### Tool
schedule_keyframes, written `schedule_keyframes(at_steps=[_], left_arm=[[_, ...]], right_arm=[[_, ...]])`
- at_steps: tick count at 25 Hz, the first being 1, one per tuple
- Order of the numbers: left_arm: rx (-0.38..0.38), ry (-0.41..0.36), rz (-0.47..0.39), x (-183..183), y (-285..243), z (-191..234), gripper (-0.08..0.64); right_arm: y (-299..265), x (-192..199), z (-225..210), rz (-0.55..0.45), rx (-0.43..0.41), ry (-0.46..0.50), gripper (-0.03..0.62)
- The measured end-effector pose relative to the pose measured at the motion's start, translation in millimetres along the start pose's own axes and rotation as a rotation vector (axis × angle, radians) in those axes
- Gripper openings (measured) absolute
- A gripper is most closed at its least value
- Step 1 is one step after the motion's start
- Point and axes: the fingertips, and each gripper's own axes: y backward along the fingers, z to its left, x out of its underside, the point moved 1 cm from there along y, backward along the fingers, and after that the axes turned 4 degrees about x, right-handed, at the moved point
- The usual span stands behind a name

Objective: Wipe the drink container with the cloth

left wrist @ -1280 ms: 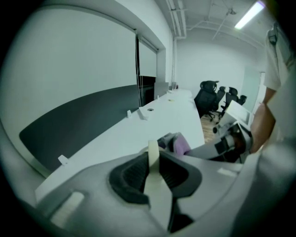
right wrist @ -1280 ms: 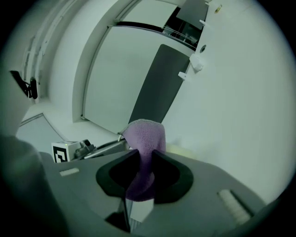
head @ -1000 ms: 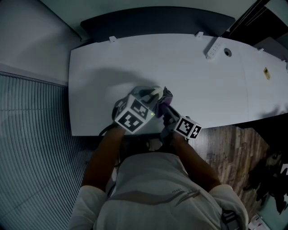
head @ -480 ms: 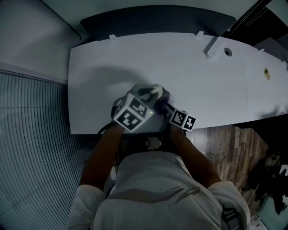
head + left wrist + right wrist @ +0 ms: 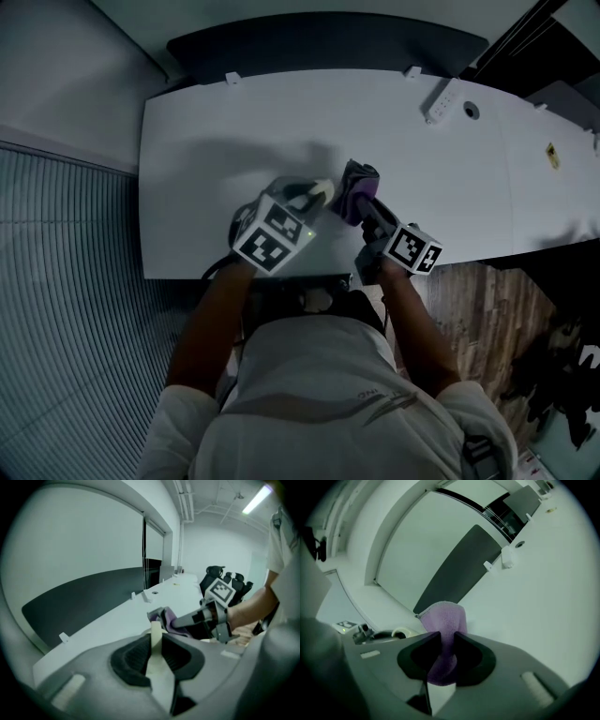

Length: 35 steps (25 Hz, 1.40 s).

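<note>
Right gripper (image 5: 443,638) first: jaws pinched shut on the purple cloth (image 5: 442,617), a soft fold bulging out in front of the tips and a tail hanging down behind them, so that's a firm bite on a floppy thing. Over to the left gripper (image 5: 156,645), and it's clamped on a thin cream part of the drink container (image 5: 317,192), jaws part-way in with that strip squeezed between the pads; rim wall or handle, I can't tell which from here. The container sits low over the near side of the white bench (image 5: 234,122), just ahead of the person, and from the right gripper view its cream round rim shows off to the left of the cloth. The cloth is just beside the container on its right, a sliver of gap showing from the head view, so no contact at this instant as far as I can see. Judging the feel: the container looks light and rigid with a smooth, likely slippery wall, so the edge hold needs steady pressure and a wipe that pushes against the held side, not away from it. The cloth is limp and will drag and bunch, so lead with the bulging fold. Further out the bench is bare up to a white power strip (image 5: 442,98) at the back
</note>
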Motion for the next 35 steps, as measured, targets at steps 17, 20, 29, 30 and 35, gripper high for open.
schedule_keyframes(at_steps=[17,20,29,30,35], left_arm=[[-0.007,0.005,0.011,2,1,0,0.064],[-0.002,0.005,0.015,2,2,0,0.064],[-0.004,0.024,0.003,0,0,1,0.064],[-0.004,0.023,0.003,0,0,1,0.064],[-0.004,0.020,0.000,0,-1,0,0.064]], right_arm=[[-40,15,33,0.436,-0.108,0.446,0.091],[-52,31,12,0.486,-0.046,0.506,0.090],[-72,65,-38,0.594,0.040,0.578,0.089],[-72,60,-37,0.590,0.034,0.573,0.091],[-62,-7,13,0.373,-0.078,0.486,0.092]])
